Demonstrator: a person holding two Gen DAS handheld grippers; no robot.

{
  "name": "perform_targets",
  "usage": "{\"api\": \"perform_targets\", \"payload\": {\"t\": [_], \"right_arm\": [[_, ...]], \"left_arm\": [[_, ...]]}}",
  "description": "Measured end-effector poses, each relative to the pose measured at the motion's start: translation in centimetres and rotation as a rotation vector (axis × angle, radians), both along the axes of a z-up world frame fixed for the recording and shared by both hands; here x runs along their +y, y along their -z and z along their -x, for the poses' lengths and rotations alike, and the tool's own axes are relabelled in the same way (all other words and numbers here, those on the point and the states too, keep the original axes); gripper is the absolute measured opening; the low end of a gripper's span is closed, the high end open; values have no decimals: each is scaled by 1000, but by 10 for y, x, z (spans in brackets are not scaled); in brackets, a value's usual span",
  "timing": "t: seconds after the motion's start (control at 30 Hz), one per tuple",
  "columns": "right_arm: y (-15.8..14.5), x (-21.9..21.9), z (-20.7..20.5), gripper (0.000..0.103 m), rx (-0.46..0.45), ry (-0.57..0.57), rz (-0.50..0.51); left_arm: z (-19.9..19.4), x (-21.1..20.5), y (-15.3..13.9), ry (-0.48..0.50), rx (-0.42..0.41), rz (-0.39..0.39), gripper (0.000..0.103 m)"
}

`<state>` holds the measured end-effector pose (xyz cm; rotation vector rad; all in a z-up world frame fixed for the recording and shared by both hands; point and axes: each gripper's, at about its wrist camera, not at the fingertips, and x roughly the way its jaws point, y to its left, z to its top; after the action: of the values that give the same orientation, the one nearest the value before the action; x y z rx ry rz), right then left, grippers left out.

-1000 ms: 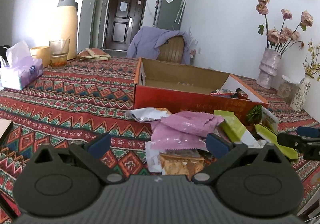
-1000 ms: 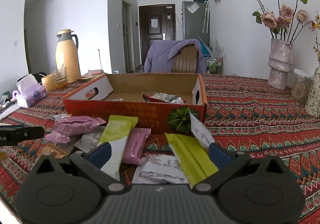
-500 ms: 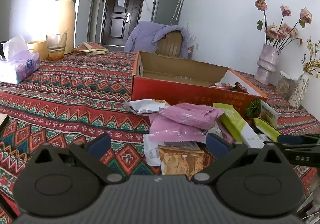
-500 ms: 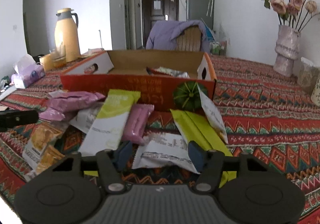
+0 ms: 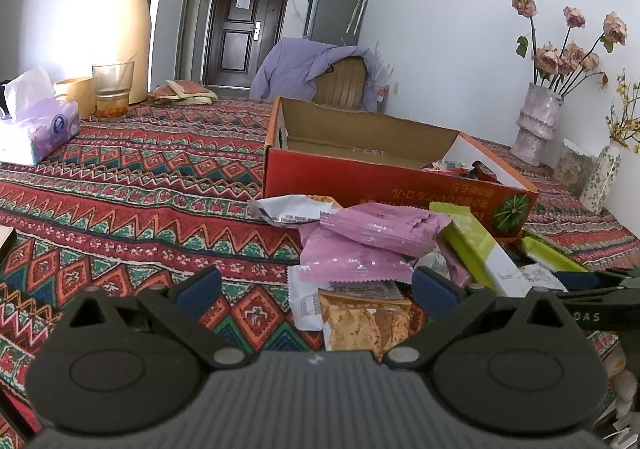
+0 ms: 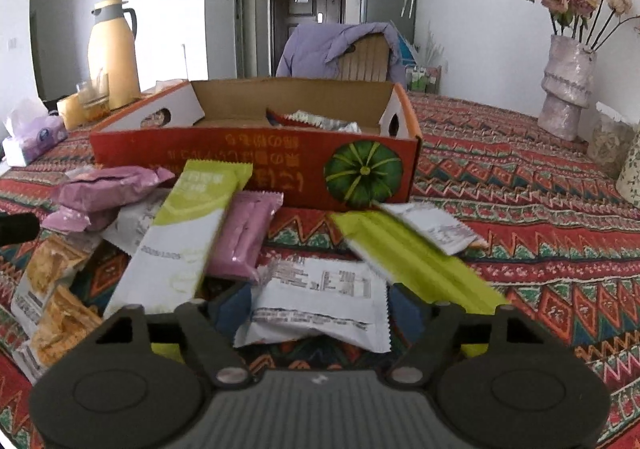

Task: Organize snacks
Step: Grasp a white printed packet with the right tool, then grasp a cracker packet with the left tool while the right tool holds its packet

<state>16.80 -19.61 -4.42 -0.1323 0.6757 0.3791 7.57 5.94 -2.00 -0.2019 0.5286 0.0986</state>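
Sorting snacks into box: early stage, by the look of the table.

Container: open red-orange cardboard box with a green pumpkin print (image 6: pixel 256 165), standing on the patterned red woven tablecloth (image 5: pixel 132 185). Contents so far: only a few wrappers, at its right end.

Outstanding, loose in a heap just in front of the box: two pink foil packets (image 5: pixel 372 237); a long green-and-white wrapper (image 6: pixel 184 237); a yellow-green flat packet (image 6: pixel 412 261); a white printed sachet (image 6: pixel 320 301); a clear bag of golden crackers (image 6: pixel 52 289); several more, part hidden.

Right gripper (image 6: pixel 320 307): low over the heap, blue pads either side of the white printed sachet, jaws opening; no firm pinch is apparent, so probably not yet held.

Left gripper (image 5: pixel 316 289): fingers wide apart, nothing between them, hanging above the heap's near edge.

Judgement: most of the job remains.
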Motion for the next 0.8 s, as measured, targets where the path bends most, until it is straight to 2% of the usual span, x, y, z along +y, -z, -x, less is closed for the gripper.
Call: {"api": "perform_targets", "payload": {"t": [0.07, 0.2, 0.27, 0.4, 0.43, 0.47, 0.8], "right_arm": [[4, 1, -3, 80, 15, -4, -9], [6, 2, -4, 80, 5, -10, -12], [6, 2, -3, 72, -5, -22, -16], [5, 2, 3, 67, -28, -31, -9], [4, 2, 5, 58, -39, -33, -9], [2, 1, 6, 57, -48, -34, -14], [-18, -11, 18, 54, -124, -24, -76]], "left_arm": [[-1, 0, 0, 3, 2, -1, 103], [-1, -2, 1, 3, 9, -6, 103], [-2, -2, 1, 1, 13, -7, 103], [-4, -4, 2, -1, 24, -11, 103], [-4, -4, 2, 1, 28, -13, 103], [-5, -5, 2, 3, 33, -15, 103], [-11, -18, 7, 10, 78, -47, 103]]}}
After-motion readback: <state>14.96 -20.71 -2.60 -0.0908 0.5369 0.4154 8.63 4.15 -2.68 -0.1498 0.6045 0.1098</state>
